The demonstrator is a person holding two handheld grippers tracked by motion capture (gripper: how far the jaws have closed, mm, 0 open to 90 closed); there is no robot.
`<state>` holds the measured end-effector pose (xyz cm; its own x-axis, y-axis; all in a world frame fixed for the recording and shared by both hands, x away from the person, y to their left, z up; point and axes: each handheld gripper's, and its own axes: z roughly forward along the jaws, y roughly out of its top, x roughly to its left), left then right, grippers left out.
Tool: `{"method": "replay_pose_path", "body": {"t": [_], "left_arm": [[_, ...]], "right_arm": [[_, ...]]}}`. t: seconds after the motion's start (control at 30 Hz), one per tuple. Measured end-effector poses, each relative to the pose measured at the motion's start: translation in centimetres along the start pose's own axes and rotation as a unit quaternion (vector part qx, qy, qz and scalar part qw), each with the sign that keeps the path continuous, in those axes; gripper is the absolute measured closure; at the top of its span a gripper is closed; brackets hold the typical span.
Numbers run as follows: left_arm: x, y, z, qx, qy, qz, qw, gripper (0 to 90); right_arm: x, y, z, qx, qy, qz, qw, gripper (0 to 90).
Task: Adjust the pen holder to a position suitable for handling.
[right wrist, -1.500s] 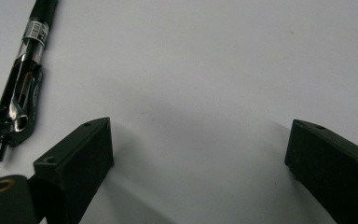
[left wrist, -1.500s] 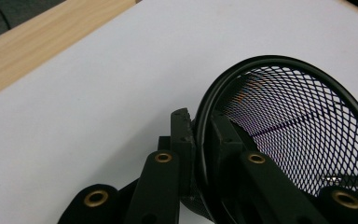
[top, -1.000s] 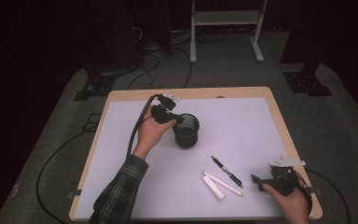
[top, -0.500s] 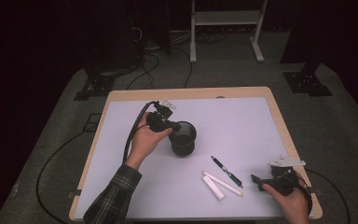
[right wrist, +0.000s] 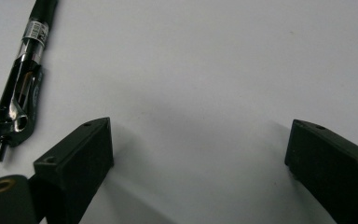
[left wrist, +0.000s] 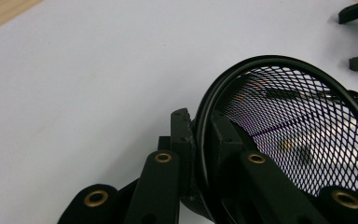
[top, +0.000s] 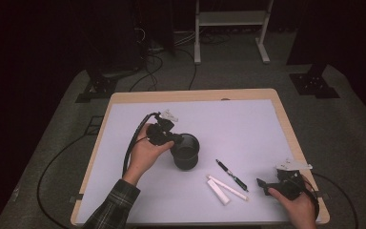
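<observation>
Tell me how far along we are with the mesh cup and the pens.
Done: the left gripper is clamped on the rim of the mesh cup, one jaw inside and one outside. In hand: the cup looks tilted, mid-handling. Left: the black pen and two white pens lie on the mat outside the cup; the right gripper rests open and empty beside them.

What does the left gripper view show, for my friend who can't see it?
The left gripper pinches the rim of a black mesh cup, one jaw inside and one outside. The cup is tilted over a pale lilac table mat.
</observation>
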<state>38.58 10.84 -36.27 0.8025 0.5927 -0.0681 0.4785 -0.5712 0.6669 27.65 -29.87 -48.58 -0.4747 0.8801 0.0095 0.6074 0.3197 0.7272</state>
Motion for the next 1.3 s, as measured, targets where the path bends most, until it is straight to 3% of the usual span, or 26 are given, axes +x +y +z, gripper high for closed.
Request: {"method": "replay_pose_path", "body": {"t": [0.4, 0.77, 1.07, 1.3], "left_arm": [[-1.6, -1.7, -1.2, 0.005, -0.024, 0.005, 0.9997, 82.1], [-2.8, -3.1, -1.4, 0.012, -0.026, 0.009, 0.9995, 82.1], [-3.3, -4.0, -1.3, 0.019, -0.037, 0.012, 0.9991, 82.1], [-3.4, -4.9, -1.3, 0.028, -0.049, 0.002, 0.9984, 82.1]], "right_arm": [[0.0, 0.0, 0.0, 0.000, 0.000, 0.000, 1.0000, 6.7], [0.0, 0.0, 0.0, 0.000, -0.001, -0.001, 1.0000, 6.7], [0.0, 0.0, 0.0, 0.000, -0.001, -0.001, 1.0000, 6.7], [0.0, 0.0, 0.0, 0.000, -0.001, -0.001, 1.0000, 6.8]]}}
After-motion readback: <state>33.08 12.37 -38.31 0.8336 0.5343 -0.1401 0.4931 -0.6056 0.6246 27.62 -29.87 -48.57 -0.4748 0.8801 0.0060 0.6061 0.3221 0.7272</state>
